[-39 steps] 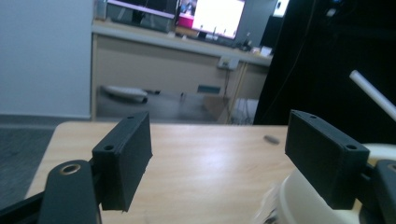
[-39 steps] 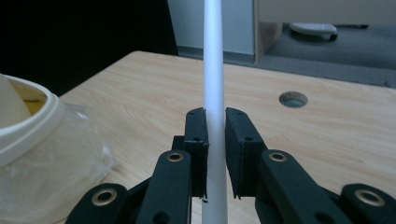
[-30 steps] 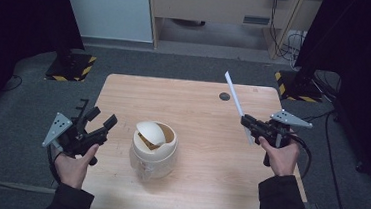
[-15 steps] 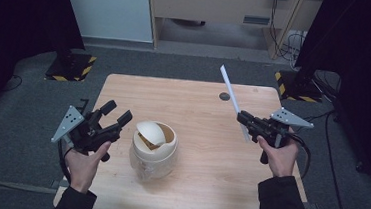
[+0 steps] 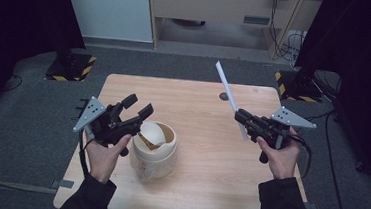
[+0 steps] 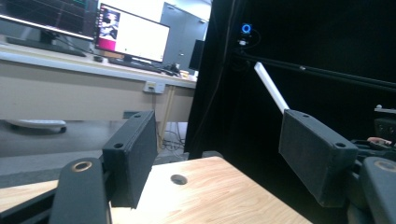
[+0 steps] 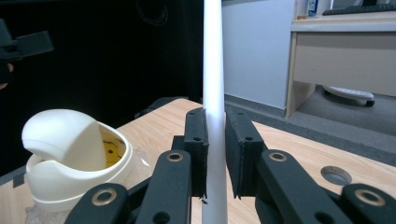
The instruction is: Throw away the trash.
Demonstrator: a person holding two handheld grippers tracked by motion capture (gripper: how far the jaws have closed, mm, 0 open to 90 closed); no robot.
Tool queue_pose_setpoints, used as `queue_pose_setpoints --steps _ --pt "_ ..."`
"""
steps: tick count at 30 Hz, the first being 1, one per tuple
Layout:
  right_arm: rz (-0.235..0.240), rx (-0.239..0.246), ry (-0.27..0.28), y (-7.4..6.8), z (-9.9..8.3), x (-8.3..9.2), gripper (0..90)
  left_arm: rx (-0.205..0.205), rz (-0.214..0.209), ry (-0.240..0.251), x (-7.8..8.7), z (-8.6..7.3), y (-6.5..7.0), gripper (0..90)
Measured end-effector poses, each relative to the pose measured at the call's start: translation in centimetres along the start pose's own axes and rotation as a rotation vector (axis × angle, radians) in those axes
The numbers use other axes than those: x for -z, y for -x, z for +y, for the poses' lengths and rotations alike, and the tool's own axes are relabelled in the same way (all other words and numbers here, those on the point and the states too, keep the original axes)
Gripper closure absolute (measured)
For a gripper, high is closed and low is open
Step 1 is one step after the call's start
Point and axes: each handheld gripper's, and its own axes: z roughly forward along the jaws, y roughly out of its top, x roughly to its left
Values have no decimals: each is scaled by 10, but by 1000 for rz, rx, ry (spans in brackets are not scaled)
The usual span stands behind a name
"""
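Clamping a white strip (image 7: pixel 214 84) low down, the right gripper (image 5: pixel 250 123) holds it tilted over the table (image 5: pixel 202 186); it could pivot or slip. Left gripper (image 5: pixel 135 111), jaws apart and just closing on nothing, may knock the bin (image 5: pixel 154 147) beside it.

Lidded bin (image 5: pixel 154 148) on the table (image 5: pixel 202 186) left of centre, round hole (image 5: pixel 224 96) in the far edge behind it
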Motion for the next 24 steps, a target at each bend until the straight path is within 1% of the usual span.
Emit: queue_pose_setpoints --steps 2,5,9,13,16,17,18,20,24 --pt "14 -5 8 -1 0 0 795 3 -12 -1 -7 1 5 282" --pt "21 9 3 -4 1 -1 795 7 -33 -9 -19 2 15 287" --pt "34 10 5 -7 2 -1 794 7 -59 -15 -31 2 26 296" --pt "50 17 11 -11 3 -1 795 10 -76 -22 -41 1 33 307" --pt "71 14 18 -15 5 -1 794 34 -88 -21 -51 0 39 313" --pt "84 7 26 -16 5 -1 795 34 -94 -23 -53 0 40 315" --pt "86 6 24 -17 5 -2 795 35 -98 -23 -57 0 43 317" --pt "87 22 17 -19 5 -2 795 29 -103 -30 -62 -1 47 322" --pt "105 32 25 -22 6 -2 795 30 -117 -41 -71 -2 54 333"
